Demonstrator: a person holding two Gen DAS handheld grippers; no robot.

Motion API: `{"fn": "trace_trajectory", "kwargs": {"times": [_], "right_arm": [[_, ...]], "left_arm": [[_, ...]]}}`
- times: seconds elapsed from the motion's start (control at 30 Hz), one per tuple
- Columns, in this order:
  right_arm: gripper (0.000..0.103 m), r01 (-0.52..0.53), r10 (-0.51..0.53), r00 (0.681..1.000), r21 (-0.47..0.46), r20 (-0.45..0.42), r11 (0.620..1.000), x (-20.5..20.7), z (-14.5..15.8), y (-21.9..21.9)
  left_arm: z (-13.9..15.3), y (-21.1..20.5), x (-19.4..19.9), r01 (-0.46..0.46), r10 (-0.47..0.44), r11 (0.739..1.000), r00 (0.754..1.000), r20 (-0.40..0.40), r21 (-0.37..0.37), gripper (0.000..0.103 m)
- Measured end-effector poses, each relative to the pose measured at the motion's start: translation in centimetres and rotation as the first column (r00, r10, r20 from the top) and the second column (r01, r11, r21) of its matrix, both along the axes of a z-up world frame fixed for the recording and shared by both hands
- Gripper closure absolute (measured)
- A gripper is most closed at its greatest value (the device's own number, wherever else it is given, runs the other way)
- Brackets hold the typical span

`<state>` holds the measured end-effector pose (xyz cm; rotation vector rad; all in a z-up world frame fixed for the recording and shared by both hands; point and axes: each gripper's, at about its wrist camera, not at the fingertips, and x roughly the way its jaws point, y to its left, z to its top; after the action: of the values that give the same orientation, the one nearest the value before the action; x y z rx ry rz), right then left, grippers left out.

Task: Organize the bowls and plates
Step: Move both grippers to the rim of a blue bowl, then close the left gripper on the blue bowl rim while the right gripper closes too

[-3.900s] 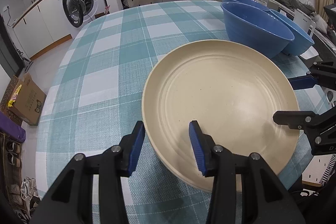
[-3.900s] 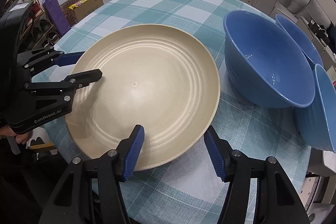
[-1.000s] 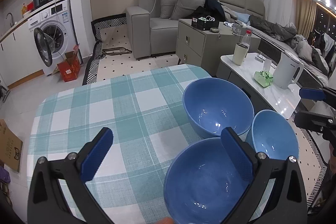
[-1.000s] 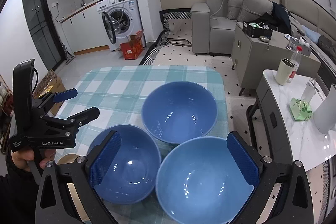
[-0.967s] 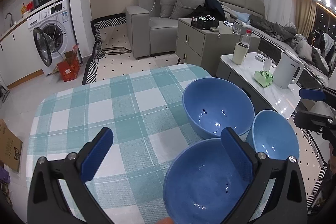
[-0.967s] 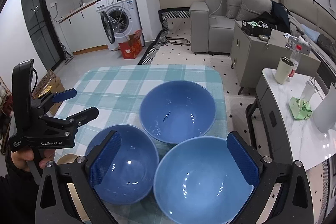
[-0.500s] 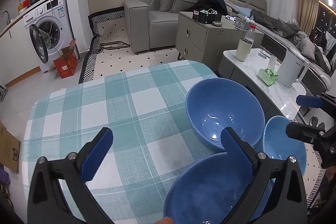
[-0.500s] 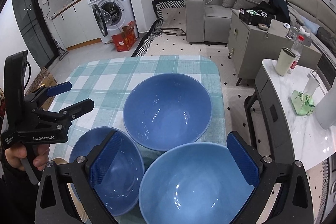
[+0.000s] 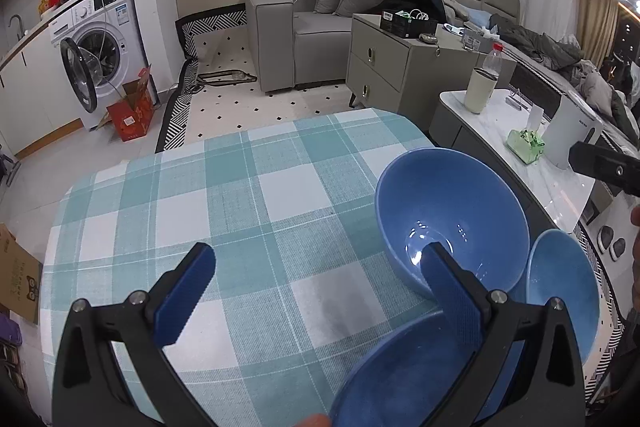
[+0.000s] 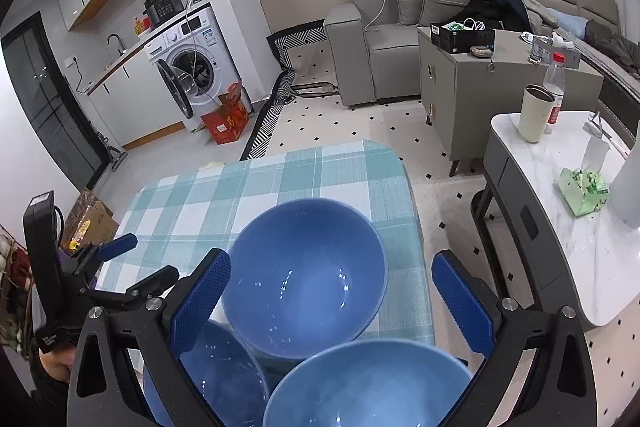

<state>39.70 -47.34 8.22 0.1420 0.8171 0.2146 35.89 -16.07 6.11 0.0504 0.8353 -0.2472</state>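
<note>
While the teal-and-white checked cloth-covered desk (image 9: 240, 211) carries 3 round glossy blue bowls clustered at its right edge, the far bowl (image 10: 304, 275) sits nearest the sofa side, with the other 2 (image 10: 372, 387) (image 10: 208, 379) closer in; left tongs (image 9: 320, 291) and right tongs (image 10: 330, 301) both hang above them, spread wide and gripping nothing.

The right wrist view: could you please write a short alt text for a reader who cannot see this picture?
The open right gripper hovers above three blue bowls clustered on a table with a teal checked tablecloth. The left gripper, also open, is at the left edge. Behind are a washing machine and a grey sofa.
</note>
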Motion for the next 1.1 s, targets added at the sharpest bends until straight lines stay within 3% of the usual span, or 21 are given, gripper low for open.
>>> {"fn": "trace_trajectory", "kwargs": {"times": [0.2,0.63,0.7,0.87,1.0,1.1], "right_arm": [[0.001,-0.049,0.047,0.997,-0.039,-0.062,0.998,1.8,-1.1,-0.4],[0.001,-0.025,0.033,0.974,0.039,-0.225,0.999,3.7,-7.0,-2.0],[0.005,-0.026,0.034,0.97,0.036,-0.241,0.999,3.8,-7.5,-2.0],[0.025,-0.044,0.055,0.958,0.045,-0.281,0.998,4.1,-8.7,-1.7],[0.032,-0.054,0.066,0.954,0.048,-0.293,0.997,4.1,-9.3,-1.5],[0.034,-0.06,0.071,0.951,0.046,-0.302,0.997,4.1,-9.6,-1.3]], "left_arm": [[-0.4,-1.2,1.4,0.008,-0.008,1.0,1.0,-0.011,0.014,0.0],[-3.2,-3.6,3.3,0.044,-0.041,0.999,0.995,-0.091,0.029,0.001],[-3.4,-3.8,3.3,0.057,-0.054,0.998,0.994,-0.095,0.031,0.002],[-4.0,-4.0,3.5,0.088,-0.089,0.996,0.988,-0.126,-0.013,0.019],[-4.5,-4.6,3.5,0.126,-0.127,0.992,0.981,-0.15,-0.017,0.047],[-4.6,-4.8,3.4,0.134,-0.138,0.99,0.977,-0.161,-0.037,0.056]]}}
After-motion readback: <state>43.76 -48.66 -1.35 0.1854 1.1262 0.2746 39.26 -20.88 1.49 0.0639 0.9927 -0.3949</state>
